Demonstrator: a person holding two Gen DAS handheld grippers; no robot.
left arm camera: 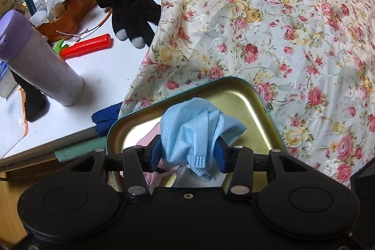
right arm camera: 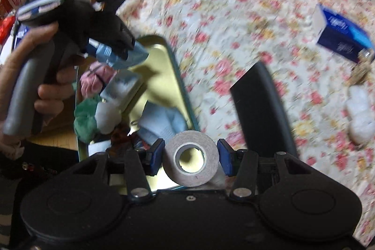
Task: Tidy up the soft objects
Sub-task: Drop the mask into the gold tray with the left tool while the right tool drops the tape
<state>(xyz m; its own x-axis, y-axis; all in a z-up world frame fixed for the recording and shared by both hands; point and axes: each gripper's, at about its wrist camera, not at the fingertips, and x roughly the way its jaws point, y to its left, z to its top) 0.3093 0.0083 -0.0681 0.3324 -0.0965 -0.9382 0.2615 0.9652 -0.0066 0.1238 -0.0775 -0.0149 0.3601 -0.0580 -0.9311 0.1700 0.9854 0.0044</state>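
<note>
1. The left hand-held gripper has its blue pads pressed on a crumpled light-blue face mask, a soft non-woven fabric with a dimpled, embossed edge, bunched into loose folds.
2. The mask hangs just above a shallow rectangular metal tin with rounded corners, a glossy gold inside and a teal outer rim.
3. The tin already holds soft pieces: a pink cloth, a green cloth, a pale blue-white fabric and a white packet with printed characters.
4. The right hand-held gripper is clamped on a roll of tape, a grey-brown ring with a white cardboard core, held over the near end of the tin.
5. The tin rests on a shiny cloth printed with pink and yellow roses.
6. In the right wrist view, a hand wraps the left tool's grey handle; the picture is blurred.
7. On the white desk to the left stand a smooth lilac bottle, a black knitted glove with grey fingertips, and a red plastic handle.
8. A blue box lies on the floral cloth, well apart from the tin.
</note>
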